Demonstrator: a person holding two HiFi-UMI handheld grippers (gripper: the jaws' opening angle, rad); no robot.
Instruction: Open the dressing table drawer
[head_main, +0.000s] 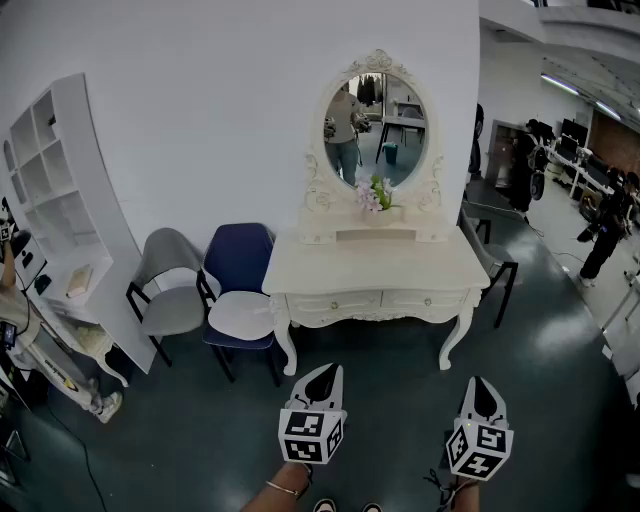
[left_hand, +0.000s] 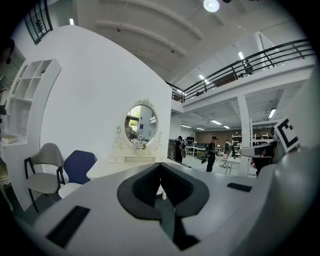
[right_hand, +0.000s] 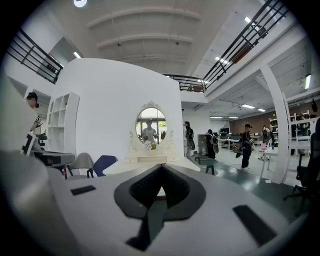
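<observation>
A cream dressing table (head_main: 375, 262) with an oval mirror (head_main: 375, 128) stands against the white wall. Two drawers sit side by side under its top, a left drawer (head_main: 332, 302) and a right drawer (head_main: 425, 299), both pushed in. My left gripper (head_main: 323, 372) hangs over the dark floor in front of the table's left leg, jaws shut and empty. To its right, my right gripper (head_main: 483, 385) is also shut on nothing. Both are a clear step short of the table. The left gripper (left_hand: 160, 165) and right gripper (right_hand: 161, 166) each face the table (right_hand: 145, 164) from afar.
A blue chair (head_main: 240, 265) and a grey chair (head_main: 168, 275) stand left of the table, beside a white shelf unit (head_main: 62, 190). A dark chair (head_main: 497, 258) stands at the table's right end. People (head_main: 605, 225) stand far right. A flower pot (head_main: 378, 200) rests on the tabletop.
</observation>
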